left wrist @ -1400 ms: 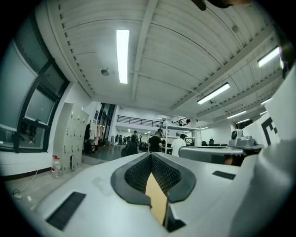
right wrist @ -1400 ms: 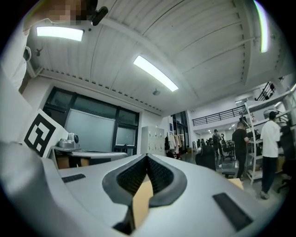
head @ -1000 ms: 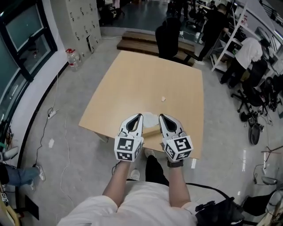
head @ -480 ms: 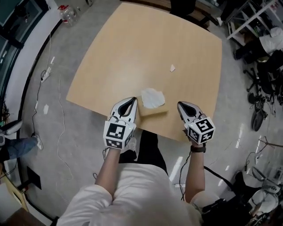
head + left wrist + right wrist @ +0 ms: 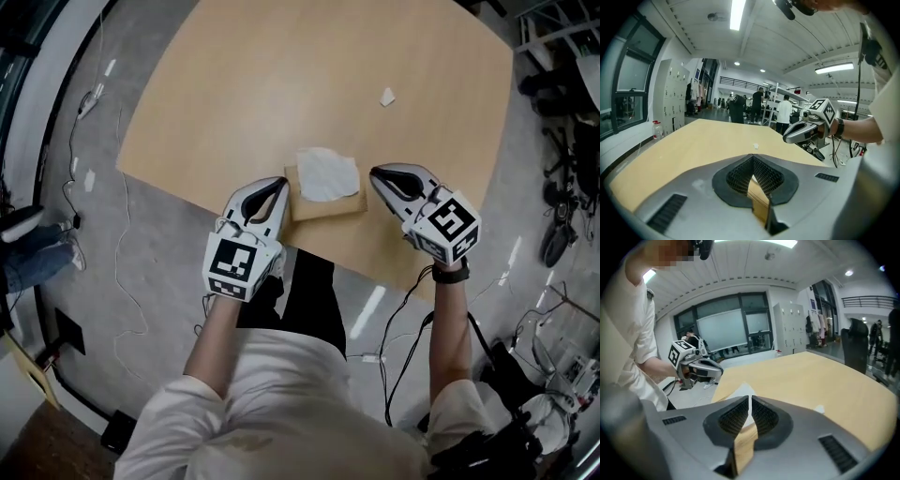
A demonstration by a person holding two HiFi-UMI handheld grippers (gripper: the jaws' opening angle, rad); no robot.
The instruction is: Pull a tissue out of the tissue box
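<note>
A: So where does the tissue box (image 5: pixel 324 205) sit?

B: Close to the near edge of the wooden table (image 5: pixel 281 84), with its long axis running left to right. A white tissue (image 5: pixel 328 173) is bunched on top.

A: And the grippers?

B: One at each short end, tips pointing inward. The left gripper (image 5: pixel 278 187) is close against the left end and the right gripper (image 5: pixel 377 174) just beside the right end. Both have their jaws pressed together on nothing.

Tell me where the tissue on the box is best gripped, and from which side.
Probably the raised peak of the tissue, pinched from above: it stands free over the tissue box, which lies flat near the table edge.
</note>
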